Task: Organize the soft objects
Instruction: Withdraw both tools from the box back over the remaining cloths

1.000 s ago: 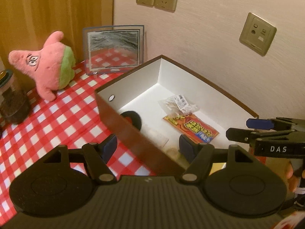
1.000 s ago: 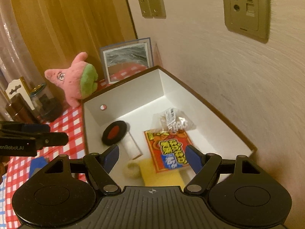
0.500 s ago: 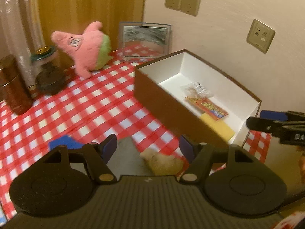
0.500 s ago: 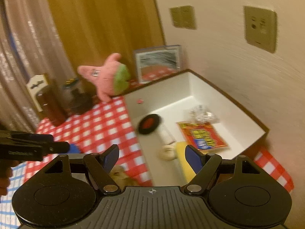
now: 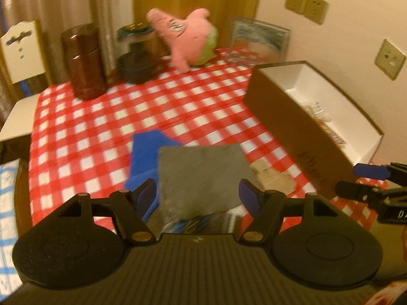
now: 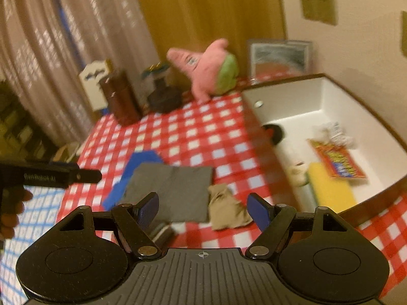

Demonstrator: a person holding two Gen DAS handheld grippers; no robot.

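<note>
- The left tongs (image 5: 197, 194) are seen spread wide, nothing gripped; the blue pads are held above the near edge of a grey cloth (image 5: 201, 178).
- The right tongs (image 6: 203, 209) are likewise spread, nothing between the pads; they are held over the near part of the bench (image 6: 193, 137), which is covered by a red-and-white checked cloth.
- The grey cloth is laid flat on the bench, at 12 o'clock from the left tongs.
- A blue cloth (image 5: 145, 152) is partly covered by the grey one and shows at its 9 to 10 o'clock side.
- A crumpled beige cloth (image 6: 227, 209) is found touching the grey cloth's 3 o'clock edge, between it and the box (image 6: 269, 170).
- A striped item is seen under the grey cloth's near edge; what it is cannot be told.
- The box, brown outside and white inside, is placed at 2 o'clock, by the wall. Inside are noted a yellow pad (image 6: 330, 185), an orange printed packet (image 6: 338, 161), a clear wrapped packet (image 6: 335, 133), a dark round item (image 6: 276, 133) and a pale roll (image 6: 299, 175).
- A pink star plush (image 6: 206, 70) with a green part is stood at the far side of the bench, at 12 o'clock, well apart from the cloths.
- A brown canister (image 5: 86, 61), a dark lidded jar (image 5: 136, 56) and a framed picture (image 5: 259, 40) are set along the far edge.
- A hand (image 6: 11, 208) is seen at 9 o'clock in the right wrist view.
</note>
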